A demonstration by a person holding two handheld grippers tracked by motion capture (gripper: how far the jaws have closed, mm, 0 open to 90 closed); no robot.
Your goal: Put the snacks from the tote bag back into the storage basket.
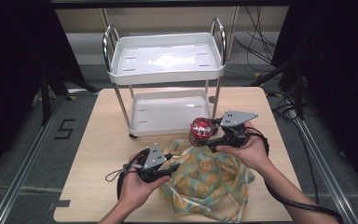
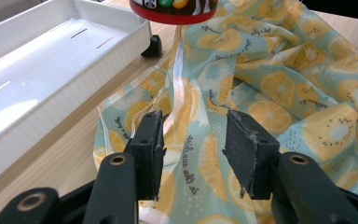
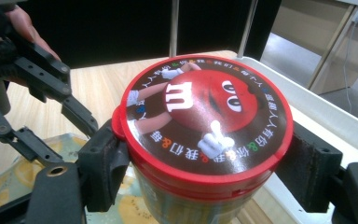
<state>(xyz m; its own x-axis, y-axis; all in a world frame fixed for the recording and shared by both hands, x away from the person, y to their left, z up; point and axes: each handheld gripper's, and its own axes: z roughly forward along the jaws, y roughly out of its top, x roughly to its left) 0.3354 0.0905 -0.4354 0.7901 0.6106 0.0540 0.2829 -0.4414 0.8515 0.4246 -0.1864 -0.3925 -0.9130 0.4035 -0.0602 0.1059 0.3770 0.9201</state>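
A white two-tier cart [image 1: 121, 74] stands at the far side of the wooden table [image 1: 98, 154]. Its upper tray [image 1: 165, 58] and lower tray [image 1: 168, 112] both appear bare.

The right gripper [image 1: 208, 135] pinches a round candy canister [image 1: 201, 129] with a red lid [image 3: 205, 116], one jaw pad on each side just under the lid rim. The canister is held upright, long axis vertical, lid facing up. It hangs above the far edge of a lemon-print fabric bag [image 1: 205, 182], just in front of the lower tray.

The bag lies crumpled on the near half of the table, between the person's two hands. Whether anything is inside it cannot be told.

The left gripper [image 1: 168, 163] sits at the bag's left edge with its jaws spread; bag fabric [image 2: 261, 93] lies between and beyond them, not clamped.

The right gripper view shows the lid's printed cartoon face and ring of lettering, which is too small to read in the high view. The left gripper view shows the canister's underside rim [image 2: 172, 16] directly above the fabric, plus a black caster [image 2: 153, 45] of the cart resting on the table.
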